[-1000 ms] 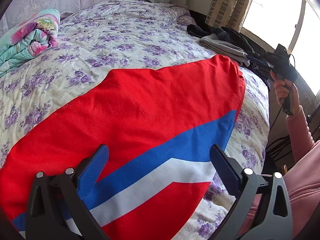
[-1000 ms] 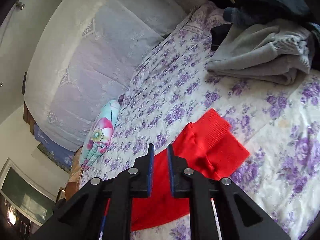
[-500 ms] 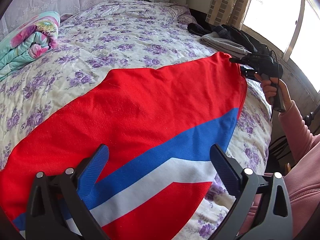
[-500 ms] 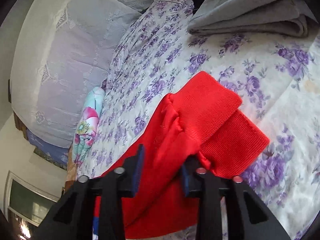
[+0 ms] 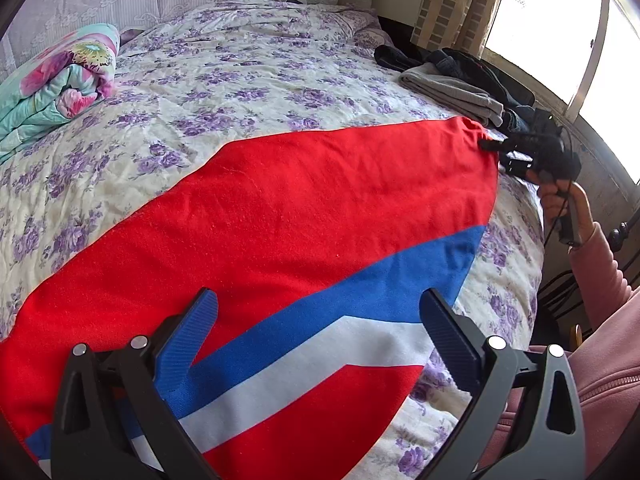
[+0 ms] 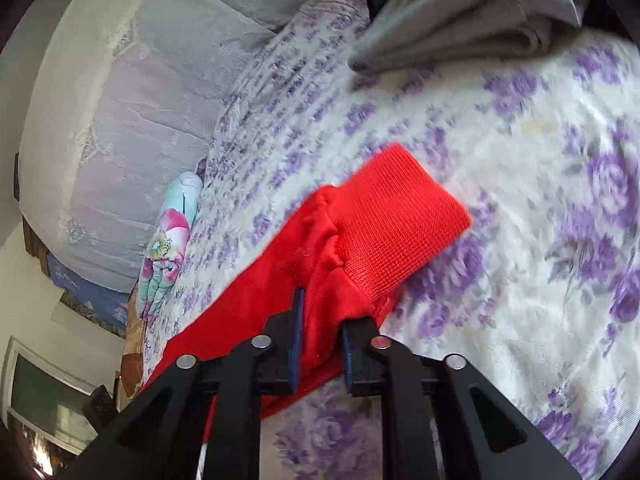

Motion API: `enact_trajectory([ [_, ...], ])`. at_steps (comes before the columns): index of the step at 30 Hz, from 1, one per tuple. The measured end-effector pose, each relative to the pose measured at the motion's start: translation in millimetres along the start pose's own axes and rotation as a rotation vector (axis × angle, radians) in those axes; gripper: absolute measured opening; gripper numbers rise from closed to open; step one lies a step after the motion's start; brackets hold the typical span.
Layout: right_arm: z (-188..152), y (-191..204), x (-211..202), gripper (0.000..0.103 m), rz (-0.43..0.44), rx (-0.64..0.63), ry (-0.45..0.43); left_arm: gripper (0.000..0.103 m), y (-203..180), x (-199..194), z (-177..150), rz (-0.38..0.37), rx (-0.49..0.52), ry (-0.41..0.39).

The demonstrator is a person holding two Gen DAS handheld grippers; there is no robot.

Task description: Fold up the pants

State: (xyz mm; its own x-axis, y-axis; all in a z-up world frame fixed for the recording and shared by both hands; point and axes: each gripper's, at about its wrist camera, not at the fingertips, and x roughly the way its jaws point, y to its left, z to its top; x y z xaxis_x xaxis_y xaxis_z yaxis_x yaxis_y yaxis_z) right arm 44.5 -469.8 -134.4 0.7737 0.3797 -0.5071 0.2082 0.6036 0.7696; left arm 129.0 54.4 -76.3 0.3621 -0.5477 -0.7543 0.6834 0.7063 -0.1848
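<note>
Bed (image 5: 248,80) with floral quilt carries red pants (image 5: 300,220) spread flat; grey folded clothes (image 6: 472,16) just beyond cuff, rolled blanket (image 5: 60,84) far side. Left gripper (image 5: 320,344) fingers wide open above waistband stripes. Right gripper (image 6: 320,340) jaws just opening, pants leg between fingers

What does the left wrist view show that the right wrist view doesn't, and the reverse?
Left wrist only: the blue and white stripes on the red pants, the open left gripper above them, and the hand in a pink sleeve.

Right wrist only: the ribbed cuff, and red fabric between the right gripper pads, its jaws just opening.

Both: floral bedspread, grey clothes, rolled quilt.
</note>
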Motion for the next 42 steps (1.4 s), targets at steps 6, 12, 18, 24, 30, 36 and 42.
enact_trajectory([
  [6, -16, 24, -41, 0.1, -0.022, -0.083, -0.043, 0.099, -2, -1, -1, 0.012, 0.015, 0.005],
  [12, -41, 94, -52, 0.1, 0.01, -0.341, -0.107, 0.099, -3, 0, -1, 0.022, 0.024, 0.007],
  [18, -85, 178, 35, 0.1, 0.028, -0.696, 0.092, 0.099, -10, -1, -5, 0.059, 0.052, 0.017],
  [24, -134, 166, 97, 0.097, -0.156, -0.881, 0.299, 0.099, -5, -17, -24, 0.119, 0.038, 0.025],
  [30, -126, 203, 76, 0.097, -0.084, -0.952, 0.379, 0.099, 10, -54, -21, 0.068, -0.048, 0.008],
  [36, -92, 267, 108, 0.098, 0.172, -0.922, 0.459, 0.099, 19, -37, 7, 0.001, -0.052, -0.048],
  [42, -90, 301, 182, 0.098, 0.185, -1.011, 0.637, 0.099, 27, -12, -3, 0.008, -0.062, 0.021],
])
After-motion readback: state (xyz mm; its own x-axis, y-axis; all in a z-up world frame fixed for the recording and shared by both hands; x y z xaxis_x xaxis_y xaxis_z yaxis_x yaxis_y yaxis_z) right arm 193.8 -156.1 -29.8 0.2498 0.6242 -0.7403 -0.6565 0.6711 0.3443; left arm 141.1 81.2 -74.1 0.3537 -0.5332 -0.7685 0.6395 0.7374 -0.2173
